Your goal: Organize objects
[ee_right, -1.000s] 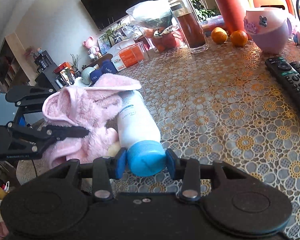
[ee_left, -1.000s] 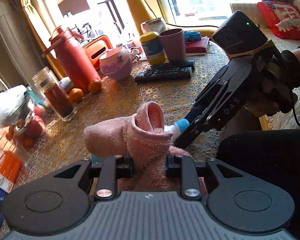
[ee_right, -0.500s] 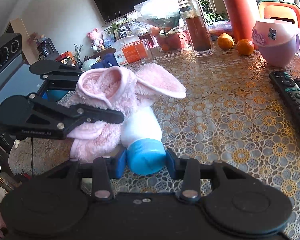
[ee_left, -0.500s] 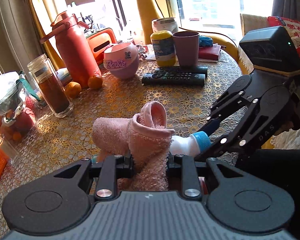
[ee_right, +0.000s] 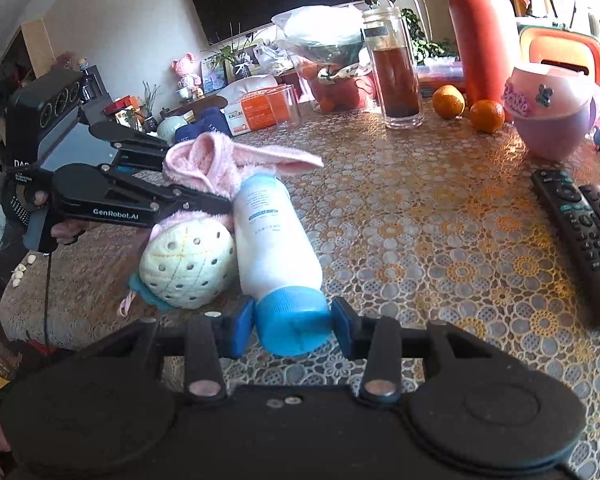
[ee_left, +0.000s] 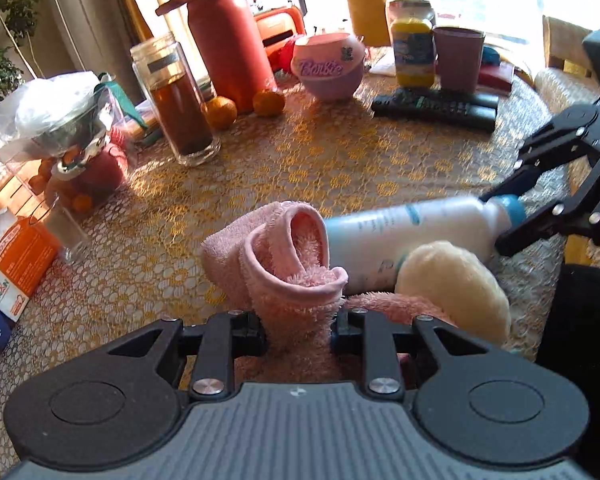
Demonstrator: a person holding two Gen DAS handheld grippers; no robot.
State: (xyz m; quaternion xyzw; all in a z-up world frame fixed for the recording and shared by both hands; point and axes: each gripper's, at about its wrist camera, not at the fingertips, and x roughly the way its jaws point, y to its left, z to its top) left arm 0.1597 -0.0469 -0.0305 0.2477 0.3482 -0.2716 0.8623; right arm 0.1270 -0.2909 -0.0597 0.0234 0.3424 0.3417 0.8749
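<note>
Left gripper (ee_left: 299,326) jaws pinching pink towel (ee_left: 292,264); right gripper (ee_right: 292,322) jaws apparently clamping bottle (ee_right: 274,236) cap.

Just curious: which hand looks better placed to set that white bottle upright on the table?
Right: its fingers already clamp the white plastic bottle's blue cap. The left fingers grip the pink fluffy slipper.

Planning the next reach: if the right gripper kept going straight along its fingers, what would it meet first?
The right gripper is shut on the blue cap of the white bottle. Straight on, that bottle would likely push into the pink fuzzy slipper first; depth is unclear.
</note>
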